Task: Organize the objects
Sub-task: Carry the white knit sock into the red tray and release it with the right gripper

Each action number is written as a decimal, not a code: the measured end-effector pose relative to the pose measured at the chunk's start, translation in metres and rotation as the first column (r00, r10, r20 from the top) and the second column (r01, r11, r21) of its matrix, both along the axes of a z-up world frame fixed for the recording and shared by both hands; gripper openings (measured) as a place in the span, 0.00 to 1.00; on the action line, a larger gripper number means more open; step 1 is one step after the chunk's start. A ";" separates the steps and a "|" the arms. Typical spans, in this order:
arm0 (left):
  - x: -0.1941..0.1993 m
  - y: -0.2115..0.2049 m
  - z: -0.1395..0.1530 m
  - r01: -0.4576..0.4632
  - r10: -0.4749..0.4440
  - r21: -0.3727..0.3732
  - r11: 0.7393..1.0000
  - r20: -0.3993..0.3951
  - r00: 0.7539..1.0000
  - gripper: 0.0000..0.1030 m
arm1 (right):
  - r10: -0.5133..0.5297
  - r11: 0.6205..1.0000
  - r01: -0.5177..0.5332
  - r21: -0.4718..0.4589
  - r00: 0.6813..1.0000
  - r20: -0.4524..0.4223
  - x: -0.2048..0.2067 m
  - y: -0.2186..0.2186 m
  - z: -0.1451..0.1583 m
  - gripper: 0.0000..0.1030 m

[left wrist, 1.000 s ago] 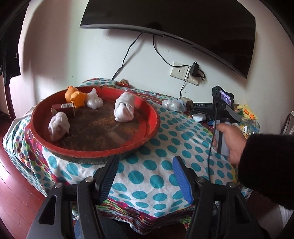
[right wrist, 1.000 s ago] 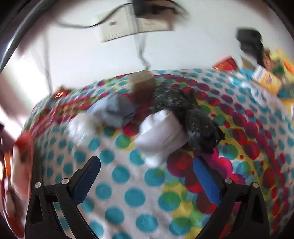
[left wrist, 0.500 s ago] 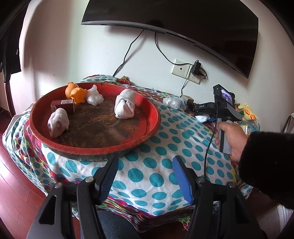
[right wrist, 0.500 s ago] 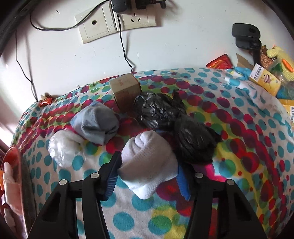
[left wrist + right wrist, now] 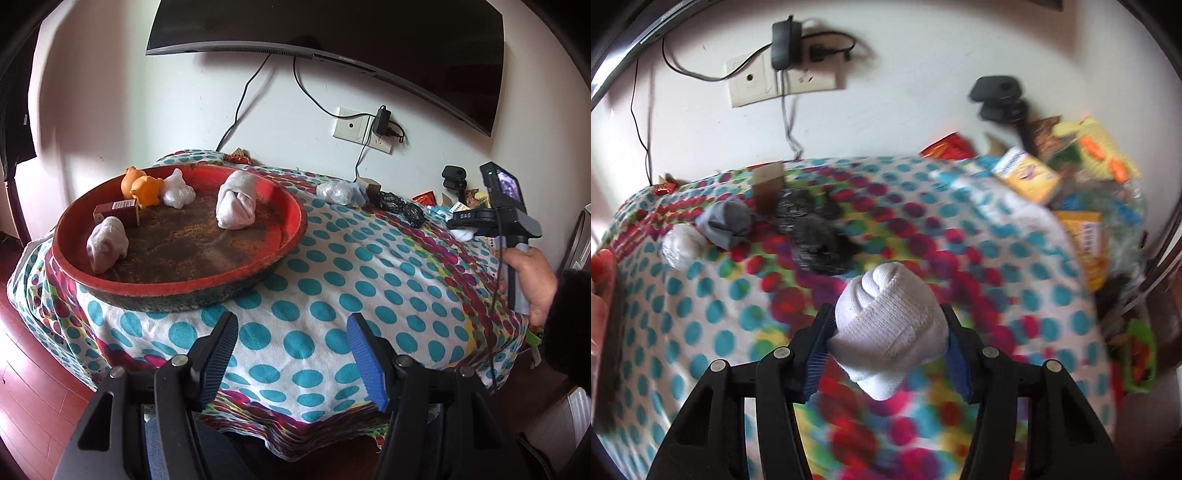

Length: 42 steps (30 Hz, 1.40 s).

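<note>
Right fingers (image 5: 820, 343) clamp sock (image 5: 888, 332), lifted; left gripper (image 5: 291, 354) apart, idle. Tray (image 5: 280, 251) holds five items; four remain on cloth (image 5: 332, 288).

Both views have even, soft daylight and no hard glare. In the left wrist view the picture is sharp; the wall (image 5: 110, 110) carries soft grey shadows on its left part, and the red tray (image 5: 288, 236) throws only a weak shadow. The right wrist view is blurred by motion: the dotted cloth (image 5: 701, 295) smears, while the white sock (image 5: 890, 328) stays sharp. Fisheye bending and dark corners appear in both.
</note>
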<state>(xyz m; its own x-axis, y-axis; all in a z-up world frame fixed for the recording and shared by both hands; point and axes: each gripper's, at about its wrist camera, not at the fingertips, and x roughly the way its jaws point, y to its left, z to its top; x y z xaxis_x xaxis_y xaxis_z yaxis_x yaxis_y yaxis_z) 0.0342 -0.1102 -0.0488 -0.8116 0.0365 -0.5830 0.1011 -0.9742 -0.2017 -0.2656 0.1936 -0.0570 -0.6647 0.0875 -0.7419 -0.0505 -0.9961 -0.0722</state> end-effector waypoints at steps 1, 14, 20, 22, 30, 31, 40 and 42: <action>0.000 0.001 -0.001 0.000 0.000 -0.002 1.000 0.003 1.000 0.61 | -0.001 1.000 0.001 0.003 1.000 -0.004 0.002 0.004 0.002 0.51; 0.001 -0.001 -0.003 -0.007 0.006 0.024 1.000 0.022 1.000 0.61 | 0.023 0.999 -0.022 0.049 0.999 -0.025 0.023 0.004 0.012 0.51; 0.002 -0.003 -0.003 -0.014 0.013 0.035 0.999 0.024 1.000 0.61 | 0.064 0.996 -0.062 0.062 0.997 -0.035 0.030 -0.016 0.017 0.51; 0.002 -0.003 -0.003 -0.016 0.015 0.041 0.999 0.026 1.000 0.61 | 0.096 0.993 -0.093 0.066 0.994 -0.043 0.032 -0.029 0.020 0.51; 0.002 -0.007 -0.006 -0.038 0.036 0.062 0.997 0.041 0.999 0.61 | 0.306 0.951 -0.301 0.074 0.949 -0.075 0.050 -0.118 0.033 0.52; 0.002 -0.008 -0.006 -0.044 0.042 0.061 0.997 0.039 0.998 0.61 | 0.335 0.941 -0.330 0.074 0.939 -0.076 0.053 -0.131 0.033 0.52; 0.019 -0.025 0.010 -0.155 0.159 0.056 0.986 -0.073 0.985 0.61 | 0.627 0.778 -0.628 0.012 0.776 -0.062 0.090 -0.257 0.035 0.53; 0.027 -0.034 0.018 -0.223 0.228 0.055 0.973 -0.127 0.965 0.61 | 0.664 0.747 -0.665 0.015 0.746 -0.051 0.096 -0.277 0.034 0.53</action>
<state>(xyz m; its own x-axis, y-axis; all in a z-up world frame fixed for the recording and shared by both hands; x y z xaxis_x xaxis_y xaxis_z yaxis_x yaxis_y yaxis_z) 0.0611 -0.1445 -0.0304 -0.8710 -0.1355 -0.4722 0.2873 -0.9202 -0.2659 -0.1695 -0.0835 -0.0231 -0.5894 -0.3932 -0.7058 0.6209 -0.7793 -0.0843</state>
